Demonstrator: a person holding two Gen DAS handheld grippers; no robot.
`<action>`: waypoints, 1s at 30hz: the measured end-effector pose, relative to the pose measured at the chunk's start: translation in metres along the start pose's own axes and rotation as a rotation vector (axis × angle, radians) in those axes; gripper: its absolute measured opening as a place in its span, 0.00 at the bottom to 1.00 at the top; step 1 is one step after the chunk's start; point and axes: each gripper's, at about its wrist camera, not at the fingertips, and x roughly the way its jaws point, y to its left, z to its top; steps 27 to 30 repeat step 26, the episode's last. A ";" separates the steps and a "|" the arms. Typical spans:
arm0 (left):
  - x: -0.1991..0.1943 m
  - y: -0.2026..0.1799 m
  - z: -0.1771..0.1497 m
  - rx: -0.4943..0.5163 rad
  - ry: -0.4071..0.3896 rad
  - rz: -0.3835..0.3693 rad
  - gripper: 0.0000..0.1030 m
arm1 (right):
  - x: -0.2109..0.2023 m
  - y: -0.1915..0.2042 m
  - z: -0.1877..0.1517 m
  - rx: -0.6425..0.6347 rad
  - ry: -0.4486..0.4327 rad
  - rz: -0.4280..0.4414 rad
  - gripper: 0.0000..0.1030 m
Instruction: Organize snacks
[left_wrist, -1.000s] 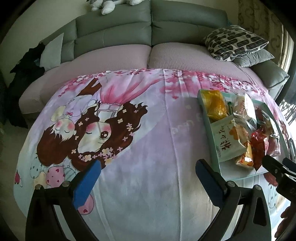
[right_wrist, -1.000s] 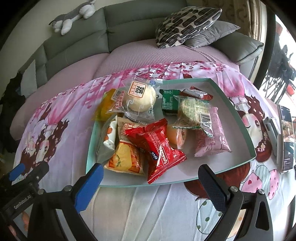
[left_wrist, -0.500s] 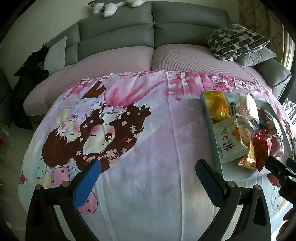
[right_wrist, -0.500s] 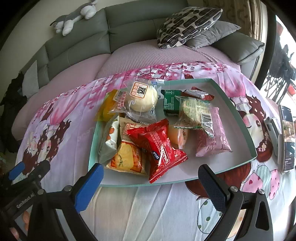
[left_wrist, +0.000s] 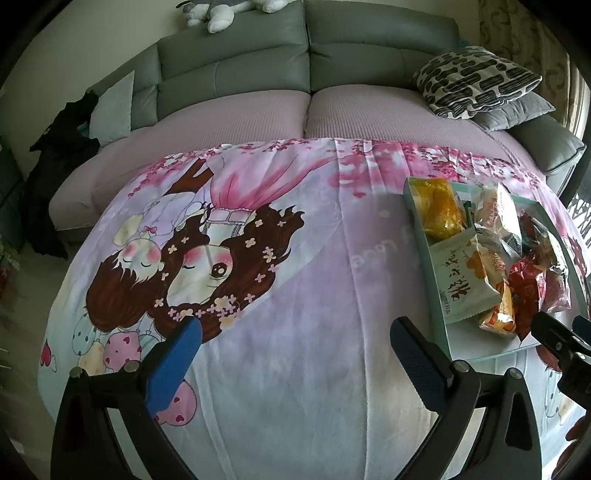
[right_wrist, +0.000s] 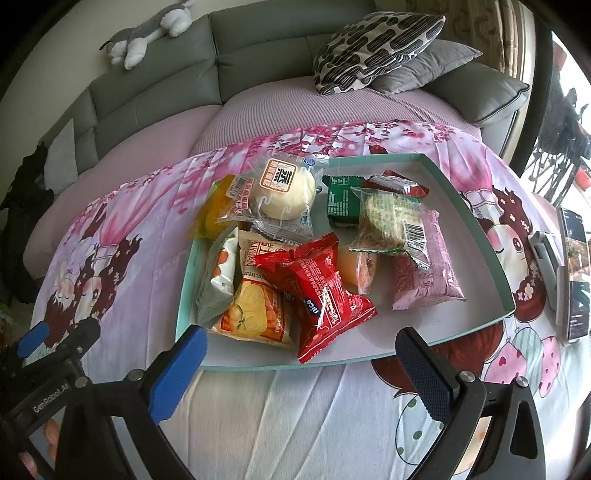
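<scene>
A shallow mint-green tray lies on the cartoon-print blanket, heaped with wrapped snacks. Among them are a red packet, a yellow-orange packet, a round white bun in clear wrap, a cracker pack, a pink packet and a green box. My right gripper stands open just short of the tray's near rim, nothing between its fingers. My left gripper stands open over bare blanket, the tray to its right.
A phone and a grey device lie on the blanket right of the tray. Behind the blanket a grey sofa carries a patterned cushion and a plush toy. Dark clothing hangs at the far left.
Both grippers have drifted slightly back and to the left, so the tray sits a little further right in each view. Both stay open. No snack has moved.
</scene>
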 end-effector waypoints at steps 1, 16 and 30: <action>0.000 0.000 0.000 -0.001 0.003 0.001 0.99 | 0.000 0.000 0.000 0.000 0.000 -0.001 1.00; 0.002 0.003 0.000 -0.019 0.011 0.006 0.99 | 0.001 0.000 -0.001 -0.001 0.004 0.000 1.00; -0.004 0.002 -0.001 -0.021 -0.033 -0.004 0.99 | 0.002 0.001 -0.001 -0.002 0.008 -0.002 1.00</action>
